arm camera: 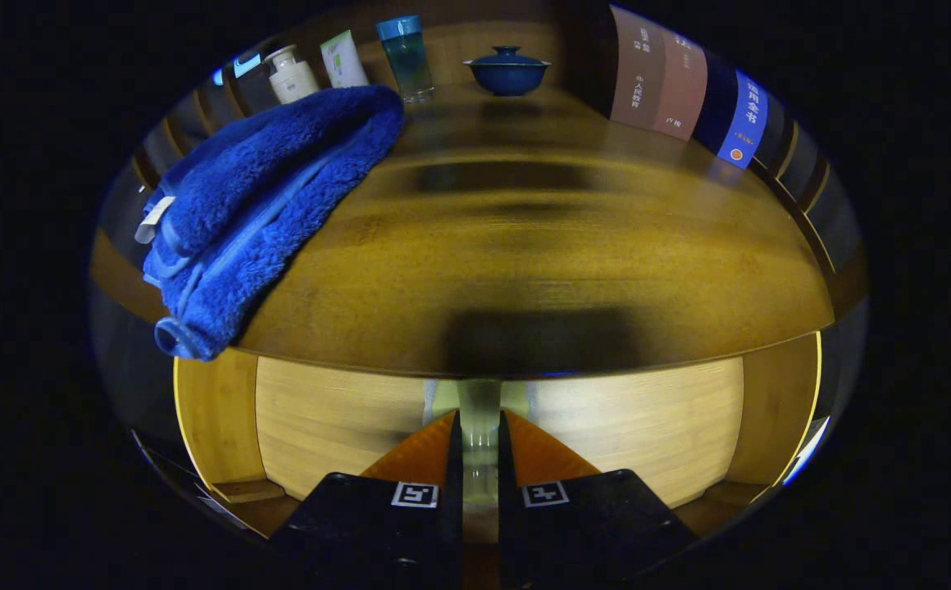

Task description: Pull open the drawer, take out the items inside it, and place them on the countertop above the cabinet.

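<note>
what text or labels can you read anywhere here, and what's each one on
Nothing can be quoted with confidence.
Brown book spines: printed characters, too small and warped to read.
Blue book spine: the same.
Tube and white bottle: print too blurred to read.
Towel tag: no legible text.
Square markers on the gripper: coded patterns, not words. Its fingers clamp the pale drawer handle.
</note>
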`<state>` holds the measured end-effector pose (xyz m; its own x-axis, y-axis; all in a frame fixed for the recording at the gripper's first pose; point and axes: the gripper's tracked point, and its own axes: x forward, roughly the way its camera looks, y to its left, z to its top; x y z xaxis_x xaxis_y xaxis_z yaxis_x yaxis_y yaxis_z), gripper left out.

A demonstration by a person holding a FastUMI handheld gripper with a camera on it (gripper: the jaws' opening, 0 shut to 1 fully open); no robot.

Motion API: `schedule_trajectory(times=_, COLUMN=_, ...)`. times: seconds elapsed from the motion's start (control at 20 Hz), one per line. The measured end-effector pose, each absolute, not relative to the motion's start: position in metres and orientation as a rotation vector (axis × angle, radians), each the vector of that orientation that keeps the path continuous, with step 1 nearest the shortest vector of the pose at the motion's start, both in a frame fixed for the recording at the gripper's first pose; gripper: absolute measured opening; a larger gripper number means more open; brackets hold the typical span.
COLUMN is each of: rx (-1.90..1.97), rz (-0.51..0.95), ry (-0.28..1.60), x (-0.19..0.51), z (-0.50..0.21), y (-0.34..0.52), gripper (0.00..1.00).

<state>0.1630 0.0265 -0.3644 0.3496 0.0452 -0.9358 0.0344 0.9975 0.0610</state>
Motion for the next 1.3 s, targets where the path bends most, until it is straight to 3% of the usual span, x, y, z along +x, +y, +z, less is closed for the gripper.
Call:
schedule_trajectory(times=0.4, rx=0.145, rz=0.047, ry=0.954, x=0.115, z=-0.276, y=0.027, gripper=0.22)
schedule_trajectory(times=0.65, rx=0.145, rz=0.03, ry=0.739, x=0.161, z=-0.207, y=0.021, gripper=0.22)
schedule_trajectory(times=0.9, rx=0.141, rz=0.022, ry=0.725, x=0.232, z=-0.197, y=0.023, gripper=0.22)
schedule_trajectory(times=1.3, rx=0.128, rz=-0.032, ry=0.895, x=0.32, z=-0.24, y=0.008, gripper=0.22)
